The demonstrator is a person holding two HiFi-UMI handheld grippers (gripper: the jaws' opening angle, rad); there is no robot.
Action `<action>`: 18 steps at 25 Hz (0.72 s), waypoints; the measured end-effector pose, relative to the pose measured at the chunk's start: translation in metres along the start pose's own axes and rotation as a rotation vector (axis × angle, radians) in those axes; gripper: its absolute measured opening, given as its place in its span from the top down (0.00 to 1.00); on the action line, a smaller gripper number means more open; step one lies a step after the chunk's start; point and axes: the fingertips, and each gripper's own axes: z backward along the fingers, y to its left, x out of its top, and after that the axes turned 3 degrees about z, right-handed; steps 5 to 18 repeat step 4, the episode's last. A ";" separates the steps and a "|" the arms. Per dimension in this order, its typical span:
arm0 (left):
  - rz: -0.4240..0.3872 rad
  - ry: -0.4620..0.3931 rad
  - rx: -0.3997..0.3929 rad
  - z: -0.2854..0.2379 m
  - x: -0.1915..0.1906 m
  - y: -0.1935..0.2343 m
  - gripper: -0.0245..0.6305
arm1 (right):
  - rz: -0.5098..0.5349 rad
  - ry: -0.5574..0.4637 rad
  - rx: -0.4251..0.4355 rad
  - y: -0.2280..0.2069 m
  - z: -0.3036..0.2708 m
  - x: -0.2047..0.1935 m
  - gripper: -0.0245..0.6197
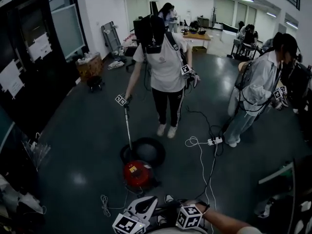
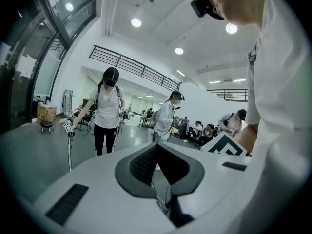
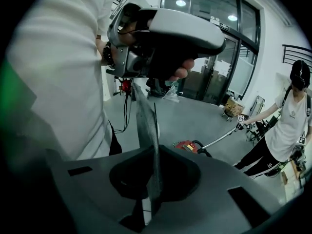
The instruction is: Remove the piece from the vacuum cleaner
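Note:
A red canister vacuum cleaner (image 1: 138,173) stands on the dark floor just ahead of me, and it also shows in the right gripper view (image 3: 187,145). Its metal wand (image 1: 128,130) rises to a person (image 1: 165,67) opposite, who holds the wand's top with a marker-cubed gripper (image 1: 122,100). My left gripper (image 1: 134,218) and right gripper (image 1: 190,217) sit low at the frame's bottom, well away from the vacuum. The left gripper (image 2: 158,160) stands open and empty. The right gripper (image 3: 141,106) has its fingers pressed together with nothing between them, pointing up at the hand-held left gripper.
A dark round tub-like thing (image 1: 146,150) lies behind the vacuum. White cables (image 1: 195,141) and a power strip (image 1: 215,141) trail over the floor to the right. A second person (image 1: 253,96) stands at right, with a cart (image 1: 91,69) at back left.

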 end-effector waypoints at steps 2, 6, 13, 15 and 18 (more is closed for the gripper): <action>-0.008 0.003 -0.012 -0.001 0.001 -0.010 0.95 | -0.003 -0.002 -0.014 0.004 0.008 0.000 0.91; -0.015 0.007 -0.023 -0.002 0.003 -0.021 0.95 | -0.009 -0.003 -0.025 0.009 0.018 0.000 0.91; -0.015 0.007 -0.023 -0.002 0.003 -0.021 0.95 | -0.009 -0.003 -0.025 0.009 0.018 0.000 0.91; -0.015 0.007 -0.023 -0.002 0.003 -0.021 0.95 | -0.009 -0.003 -0.025 0.009 0.018 0.000 0.91; -0.015 0.007 -0.023 -0.002 0.003 -0.021 0.95 | -0.009 -0.003 -0.025 0.009 0.018 0.000 0.91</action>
